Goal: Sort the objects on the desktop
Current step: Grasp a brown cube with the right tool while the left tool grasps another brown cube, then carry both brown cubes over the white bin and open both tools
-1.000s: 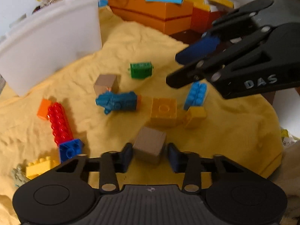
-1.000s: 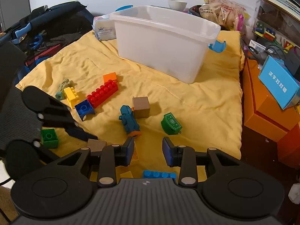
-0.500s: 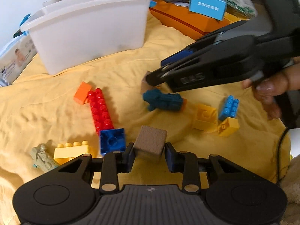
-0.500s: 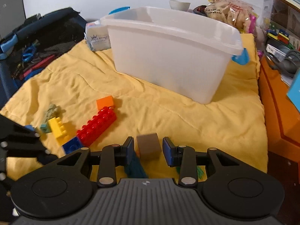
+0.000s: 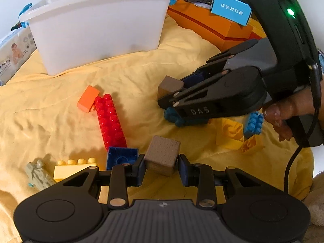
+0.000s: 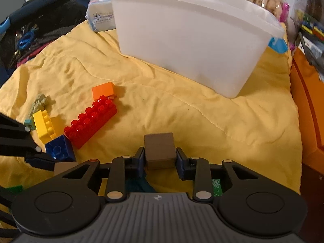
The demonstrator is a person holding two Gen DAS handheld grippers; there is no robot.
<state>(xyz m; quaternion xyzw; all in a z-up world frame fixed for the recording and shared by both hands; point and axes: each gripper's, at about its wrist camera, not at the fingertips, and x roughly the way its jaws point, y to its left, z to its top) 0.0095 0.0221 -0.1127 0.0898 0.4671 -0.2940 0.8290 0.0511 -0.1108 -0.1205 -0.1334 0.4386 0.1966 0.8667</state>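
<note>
- Left gripper (image 5: 162,167): jaws set narrow, both blue pads pressed against the sides of a brown wooden cube (image 5: 163,155), which sits gripped between them above the yellow cloth (image 5: 141,70).
- Right gripper (image 6: 160,159): jaws likewise narrow, closed on a second brown cube (image 6: 160,149); the pads meet its left and right faces, and its top face tilts slightly away from the camera.
- In the left wrist view, the right gripper (image 5: 172,99) enters from the right with the second brown cube (image 5: 170,86) at its tip, over a teal block (image 5: 175,118); the holding hand (image 5: 287,113) shows at the frame edge.
- White plastic bin (image 6: 192,40): stands on the far part of the cloth, well apart from both cubes; what it holds cannot be seen.
- Loose pieces on the cloth: a long red brick (image 6: 91,123) touching an orange block (image 6: 103,91) at one end; a dark blue brick (image 6: 58,149) at its other end; a yellow brick (image 6: 42,125) beside a grey-green figure (image 6: 39,103).
- To the right in the left wrist view: a hollow yellow block (image 5: 229,134), a light blue brick (image 5: 253,123) and a smaller yellow brick (image 5: 251,144), clustered and touching.
- Orange boxes (image 5: 208,26) lie beyond the cloth's edge, bearing a blue card (image 5: 231,10).
</note>
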